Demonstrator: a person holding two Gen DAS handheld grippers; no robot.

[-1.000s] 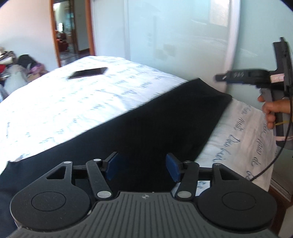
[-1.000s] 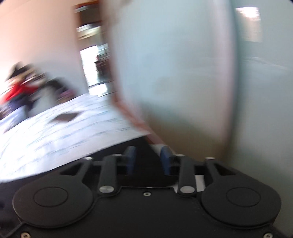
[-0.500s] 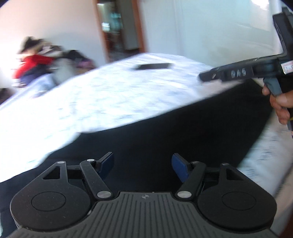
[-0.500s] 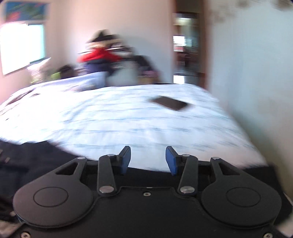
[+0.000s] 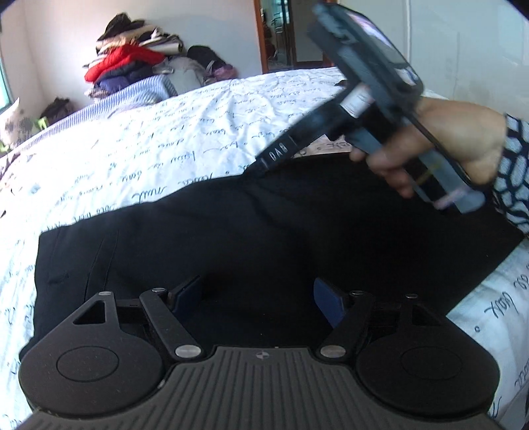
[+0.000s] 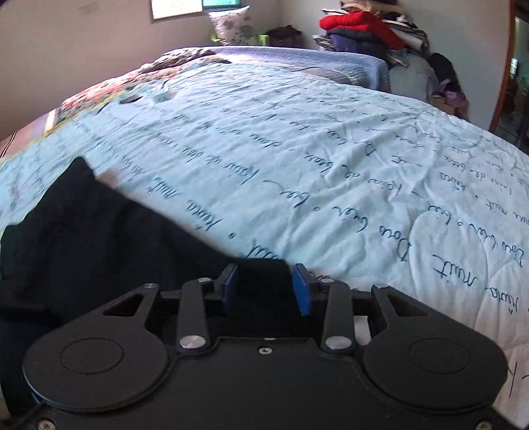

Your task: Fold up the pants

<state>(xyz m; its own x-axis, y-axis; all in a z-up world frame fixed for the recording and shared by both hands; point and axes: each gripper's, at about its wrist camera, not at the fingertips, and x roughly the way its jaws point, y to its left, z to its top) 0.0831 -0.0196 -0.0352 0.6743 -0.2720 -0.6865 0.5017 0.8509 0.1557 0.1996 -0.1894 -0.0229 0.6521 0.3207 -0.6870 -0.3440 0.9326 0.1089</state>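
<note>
The pants [image 5: 264, 225] lie spread flat on the bed [image 5: 198, 132], along its near edge, and everything else sits relative to them. The left hand-held gripper [image 5: 258, 297] hangs directly over their middle. The right hand-held gripper [image 6: 266, 289] is over their far edge, where the cloth meets the open quilt; in the left wrist view its body [image 5: 347, 109] stands above their far right part, gripped by the right hand [image 5: 439, 145]. Beyond the pants the bed stretches away. Behind the bed, well apart from the pants, a pile of clothes [image 5: 129, 63] sits against the wall, with a doorway [image 5: 281, 33] to its right. A pillow [image 6: 234, 28] lies at the bed's far end.
</note>
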